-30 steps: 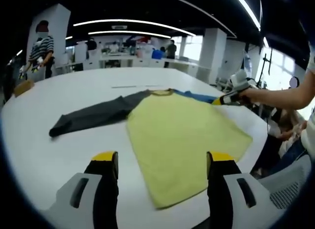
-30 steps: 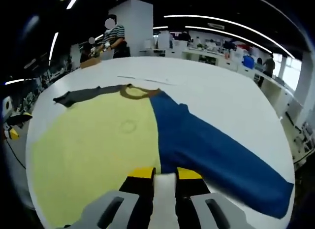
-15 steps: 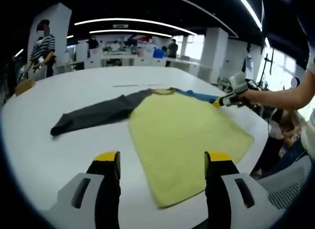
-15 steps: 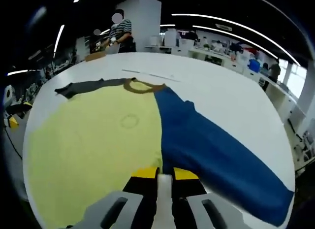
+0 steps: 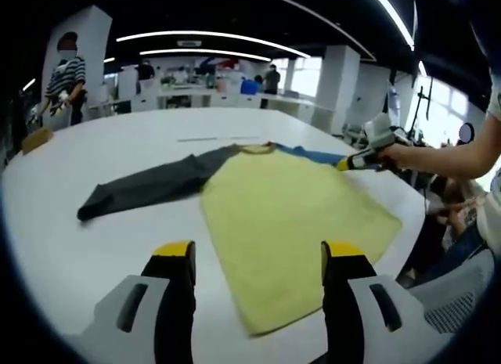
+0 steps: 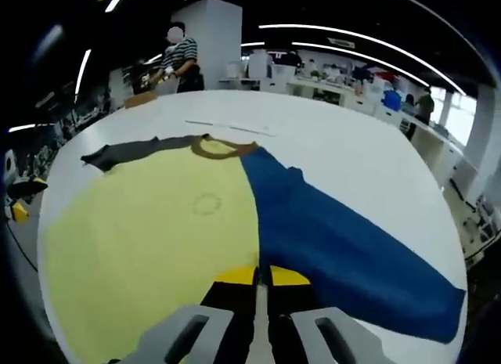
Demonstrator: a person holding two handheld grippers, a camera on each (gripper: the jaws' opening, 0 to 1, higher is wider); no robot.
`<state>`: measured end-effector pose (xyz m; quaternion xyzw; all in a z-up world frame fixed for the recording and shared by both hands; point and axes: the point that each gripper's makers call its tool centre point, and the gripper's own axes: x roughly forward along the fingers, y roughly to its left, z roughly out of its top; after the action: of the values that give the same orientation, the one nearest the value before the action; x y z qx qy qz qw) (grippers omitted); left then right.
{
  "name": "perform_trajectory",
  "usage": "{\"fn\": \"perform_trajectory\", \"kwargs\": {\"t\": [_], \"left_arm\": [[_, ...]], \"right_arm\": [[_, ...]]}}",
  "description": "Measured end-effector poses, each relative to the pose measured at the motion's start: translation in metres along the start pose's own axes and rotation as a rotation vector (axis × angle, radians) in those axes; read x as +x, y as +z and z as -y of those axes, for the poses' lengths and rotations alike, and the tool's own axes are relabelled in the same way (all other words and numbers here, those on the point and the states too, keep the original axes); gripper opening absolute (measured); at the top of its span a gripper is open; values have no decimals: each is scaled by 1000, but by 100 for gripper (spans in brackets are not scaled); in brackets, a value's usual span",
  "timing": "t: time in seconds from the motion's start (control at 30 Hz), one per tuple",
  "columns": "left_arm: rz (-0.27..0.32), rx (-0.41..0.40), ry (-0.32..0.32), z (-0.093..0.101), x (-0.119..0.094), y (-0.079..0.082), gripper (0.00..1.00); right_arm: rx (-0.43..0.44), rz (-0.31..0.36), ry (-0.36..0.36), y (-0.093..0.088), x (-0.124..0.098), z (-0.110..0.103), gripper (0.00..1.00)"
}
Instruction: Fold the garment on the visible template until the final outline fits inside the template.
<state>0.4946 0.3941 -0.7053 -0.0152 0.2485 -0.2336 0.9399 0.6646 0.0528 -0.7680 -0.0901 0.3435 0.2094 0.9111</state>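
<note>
A long-sleeved garment [image 5: 290, 207] lies flat on the white table [image 5: 70, 246]: yellow body, grey sleeve [image 5: 149, 184] stretched to the left, blue sleeve [image 5: 317, 153] at the far right. My left gripper [image 5: 257, 258] stands open over the yellow hem's near corner, its jaws wide apart. In the left gripper view a hand holds my right gripper [image 5: 366, 157] at the garment's far right edge. In the right gripper view the right gripper [image 6: 262, 275] has its jaws together on the seam between the yellow body [image 6: 156, 231] and the blue sleeve [image 6: 344, 243]. The brown collar [image 6: 223, 148] lies beyond.
A thin line [image 5: 219, 137] is marked on the table past the collar. A person in a striped top [image 5: 66, 78] stands by the far end. The table's curved edge and a chair [image 5: 462, 297] are close on the right. Desks and people fill the background.
The right gripper's jaws have drawn together from a visible gap to nearly touching at the yellow-blue seam. The left gripper has stayed open and almost still.
</note>
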Motion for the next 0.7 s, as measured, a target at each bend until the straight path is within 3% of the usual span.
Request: {"fn": "perform_trajectory", "kwargs": {"t": [0.23,0.43,0.7], "left_arm": [[1,2,-1,-2,-1,0,60],[0,-1,-5,-1,0,0,60],[28,3,-6,0,3,9,61]], "right_arm": [[-5,32,-24,10,-9,0,0],[14,-7,-13,0,-7,2,0],[99,14,-42,0,-25,30,24]]}}
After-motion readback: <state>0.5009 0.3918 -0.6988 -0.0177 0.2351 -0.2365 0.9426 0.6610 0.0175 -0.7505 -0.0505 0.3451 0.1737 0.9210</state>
